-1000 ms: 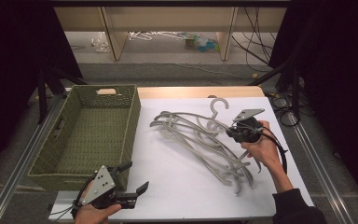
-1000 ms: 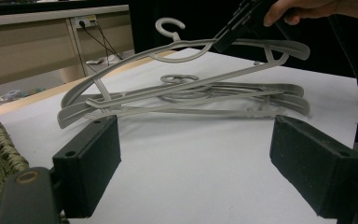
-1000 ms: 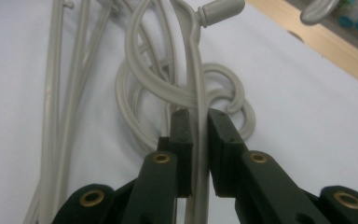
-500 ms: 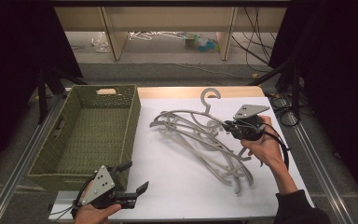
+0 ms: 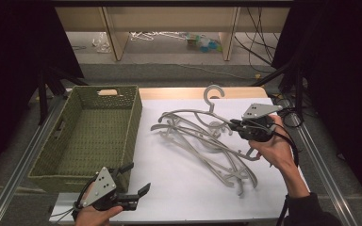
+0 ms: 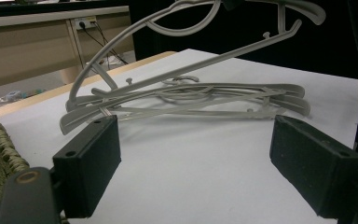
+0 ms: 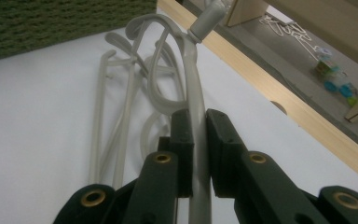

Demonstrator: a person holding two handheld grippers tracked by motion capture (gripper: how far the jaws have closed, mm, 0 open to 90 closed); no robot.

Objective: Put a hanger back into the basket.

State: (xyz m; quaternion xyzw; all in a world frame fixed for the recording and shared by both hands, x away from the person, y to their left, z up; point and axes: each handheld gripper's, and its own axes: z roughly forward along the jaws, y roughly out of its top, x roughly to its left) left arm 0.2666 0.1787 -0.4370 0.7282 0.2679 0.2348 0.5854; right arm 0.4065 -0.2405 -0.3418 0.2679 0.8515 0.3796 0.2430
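A loose pile of grey plastic hangers (image 5: 202, 141) lies on the white table top (image 5: 179, 188) right of centre. My right gripper (image 5: 235, 126) is shut on the arm of the top grey hanger (image 5: 202, 115) and holds it tilted up off the pile, its hook (image 5: 213, 94) pointing to the far side. In the right gripper view the jaws clamp that hanger's arm (image 7: 196, 116), with the other hangers (image 7: 121, 102) below. My left gripper (image 5: 136, 181) rests low at the table's front left, open and empty. In the left gripper view the raised hanger (image 6: 191, 51) stands above the pile (image 6: 191, 100).
A green woven basket (image 5: 94, 127) stands at the left of the table, empty. The table's wooden far edge (image 5: 188, 92) runs behind the hangers. Metal rails (image 5: 23, 165) border the table on both sides. Cables (image 5: 287, 117) trail at the right.
My right gripper has lifted the top hanger higher off the pile, and its hook has swung up toward the table's far edge. The left gripper has stayed put.
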